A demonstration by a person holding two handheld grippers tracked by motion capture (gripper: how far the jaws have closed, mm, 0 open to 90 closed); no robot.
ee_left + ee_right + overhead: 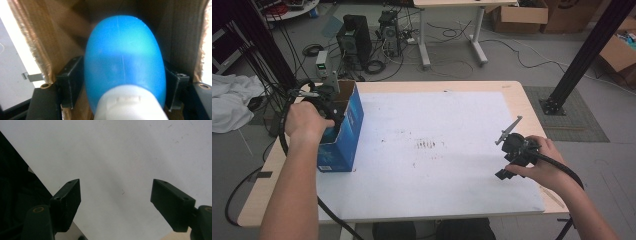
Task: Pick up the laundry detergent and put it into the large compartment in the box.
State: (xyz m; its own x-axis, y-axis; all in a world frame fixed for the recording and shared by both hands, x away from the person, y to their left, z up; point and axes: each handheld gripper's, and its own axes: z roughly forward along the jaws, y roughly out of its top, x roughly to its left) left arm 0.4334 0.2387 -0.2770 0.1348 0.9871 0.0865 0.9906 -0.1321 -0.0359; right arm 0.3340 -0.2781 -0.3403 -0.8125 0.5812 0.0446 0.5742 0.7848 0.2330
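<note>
Your left tool (332, 107) reaches down into the open top of the blue cardboard box (343, 135), which stands upright near the left edge of the surface (512, 95), partly on the white sheet (432, 155) that covers most of it. Your left hand (304, 122) grips the tool's body just beside the box's near wall.

In the left gripper view, a blue egg-shaped bottle (125, 62) with a white cap (131, 105) sits between the two black jaws, inside the brown cardboard walls of the box. The cap end points toward the camera and the rounded blue end points deeper into the box. The jaws flank the bottle's widest part on both sides. The picture is too blurred to tell whether the pads press on it, so you cannot tell from here whether the tool grasps the bottle or has let it go.

Your right tool (508, 159) is well apart from the box, held in your right hand (542, 165) low over the right part of the white sheet. In the right gripper view its jaws stand wide apart with nothing between them, released, above the bare white sheet (120, 157).
</note>
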